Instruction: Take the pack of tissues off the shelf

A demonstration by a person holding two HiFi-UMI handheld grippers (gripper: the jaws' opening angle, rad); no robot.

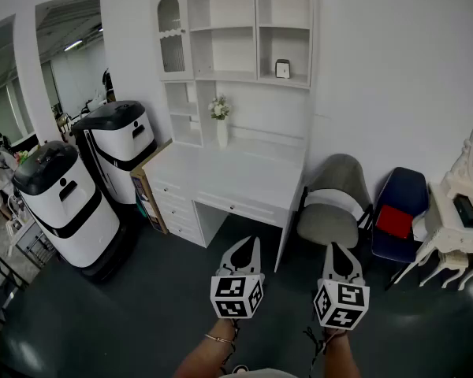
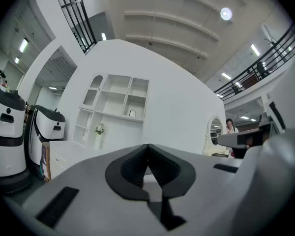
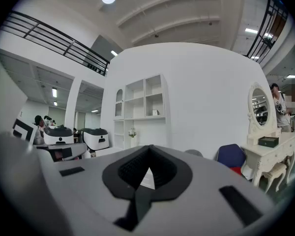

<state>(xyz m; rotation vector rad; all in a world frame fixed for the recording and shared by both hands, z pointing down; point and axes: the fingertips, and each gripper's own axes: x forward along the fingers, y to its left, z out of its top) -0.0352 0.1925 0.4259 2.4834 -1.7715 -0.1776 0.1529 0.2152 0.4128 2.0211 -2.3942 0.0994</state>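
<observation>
The pack of tissues (image 1: pixel 282 68) sits on the shelf (image 1: pixel 255 30), in the lower right open compartment of the white unit that rises from the back of the white surface (image 1: pixel 229 172). It is well apart from both tools, which hang low over the dark floor in front of the surface.

The left hand-held gripper (image 1: pixel 248 245) points toward the surface's front edge; in the left gripper view its dark jaws are pressed together at the tips, with nothing between them. The right hand-held gripper (image 1: pixel 337 250) is just beside it, aimed toward a grey chair (image 1: pixel 335 199) that stands at the surface's right end. Its jaws are likewise pressed together and hold nothing.

A white vase (image 1: pixel 221 131) with pale flowers stands on the surface, below and left of the tissues' compartment. To the left of the surface stand two white and black machines (image 1: pixel 63 203), one behind the other. Right of the grey chair is a blue chair (image 1: pixel 400 199) with a red pad on its seat, and beyond it a white dressing table (image 1: pixel 449 211) with a mirror
</observation>
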